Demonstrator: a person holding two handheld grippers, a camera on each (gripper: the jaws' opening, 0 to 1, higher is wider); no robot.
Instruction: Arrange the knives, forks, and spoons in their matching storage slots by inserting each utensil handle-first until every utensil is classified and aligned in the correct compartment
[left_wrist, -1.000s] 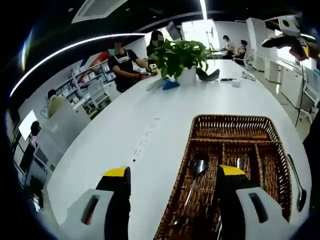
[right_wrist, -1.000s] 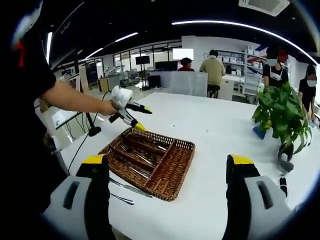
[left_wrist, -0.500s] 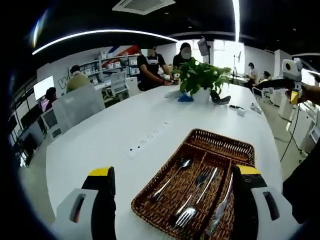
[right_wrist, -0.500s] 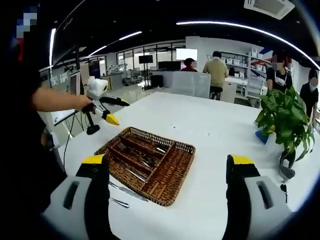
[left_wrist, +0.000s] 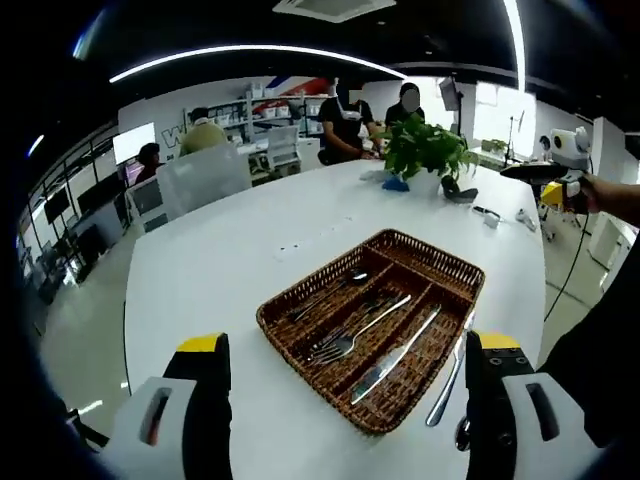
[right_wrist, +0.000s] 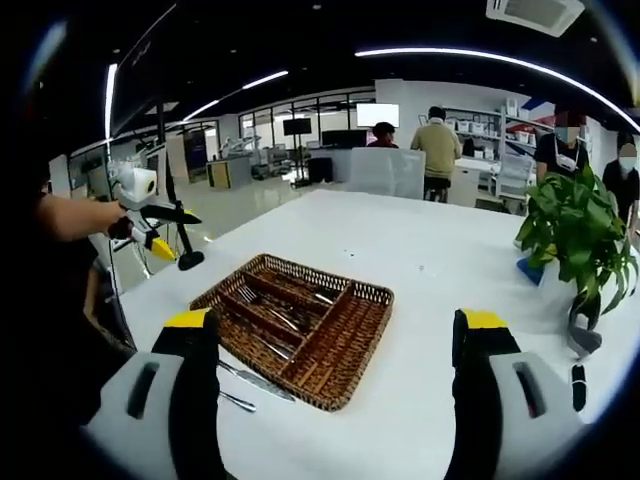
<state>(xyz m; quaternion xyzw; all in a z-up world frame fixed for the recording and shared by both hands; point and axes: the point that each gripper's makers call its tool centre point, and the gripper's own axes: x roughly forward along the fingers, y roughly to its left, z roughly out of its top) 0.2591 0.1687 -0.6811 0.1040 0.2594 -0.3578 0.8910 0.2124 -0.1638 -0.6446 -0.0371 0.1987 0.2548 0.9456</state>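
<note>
A brown wicker cutlery tray lies on the white table, with a spoon, forks and a knife in its long slots. Beside its near edge another spoon rests on the table. My left gripper hovers open in front of the tray, holding nothing. My right gripper is open and empty too, facing the tray from the other side. A knife and a second utensil lie on the table by that tray edge. The left gripper is off to the tray's left.
A potted plant stands further along the table, with small dark items near it. People stand and sit at desks beyond the table. The right gripper is held in a hand above the table's far side.
My left gripper has pulled back and away from the tray, so the whole tray now lies ahead of it. In the right gripper view it has moved left, off the tray.
</note>
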